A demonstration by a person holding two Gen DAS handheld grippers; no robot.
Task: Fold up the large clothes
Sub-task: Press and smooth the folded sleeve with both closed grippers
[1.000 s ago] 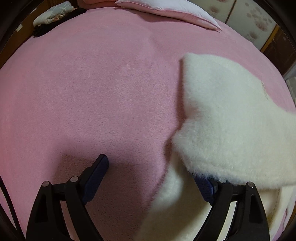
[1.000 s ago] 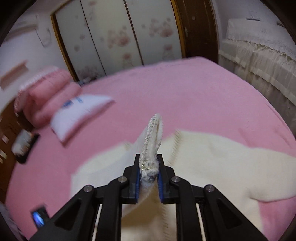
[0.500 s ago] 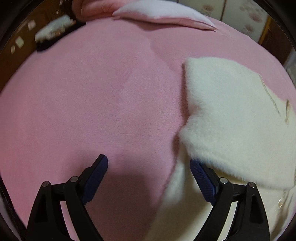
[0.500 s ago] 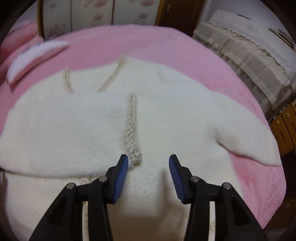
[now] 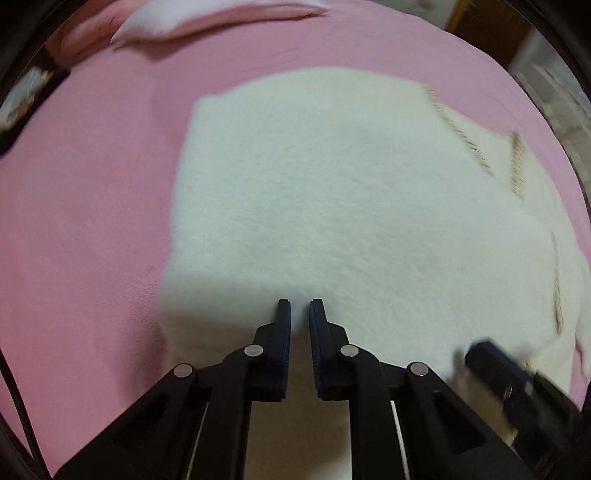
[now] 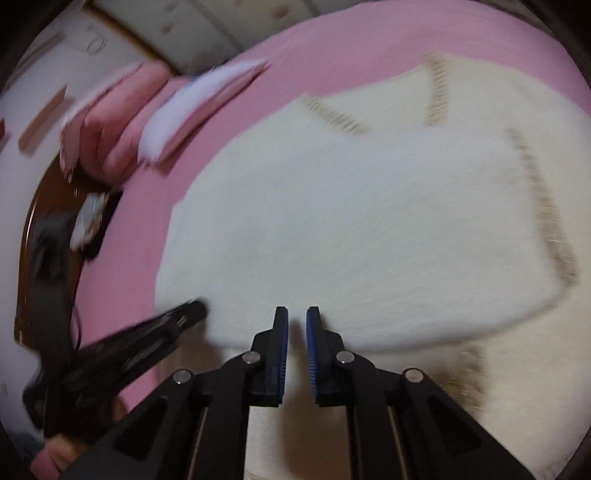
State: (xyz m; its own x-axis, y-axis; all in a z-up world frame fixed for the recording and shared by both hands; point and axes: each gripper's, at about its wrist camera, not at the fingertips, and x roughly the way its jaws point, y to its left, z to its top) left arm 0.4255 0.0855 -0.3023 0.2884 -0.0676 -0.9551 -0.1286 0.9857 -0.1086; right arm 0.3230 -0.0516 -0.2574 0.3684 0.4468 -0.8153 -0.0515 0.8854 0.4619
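A large fluffy white garment (image 5: 332, 192) with beige braided trim (image 6: 543, 199) lies spread on the pink bed, one side folded over its middle. My left gripper (image 5: 299, 308) hovers over the garment's near left part, jaws nearly together with a narrow gap and nothing between them. My right gripper (image 6: 296, 315) hovers over the garment's near edge, jaws likewise nearly together and empty. The left gripper shows blurred at the left of the right wrist view (image 6: 155, 332). The right gripper shows blurred at the lower right of the left wrist view (image 5: 495, 362).
The pink bed cover (image 5: 81, 206) extends left and beyond the garment. A white and pink pillow (image 5: 207, 18) lies at the head of the bed, with pink folded bedding (image 6: 110, 122) beside it. Dark items (image 6: 88, 225) sit on a wooden edge at the left.
The right gripper let go of the trimmed edge and laid it down. Both grippers then closed to a narrow gap, and the left moved right over the garment.
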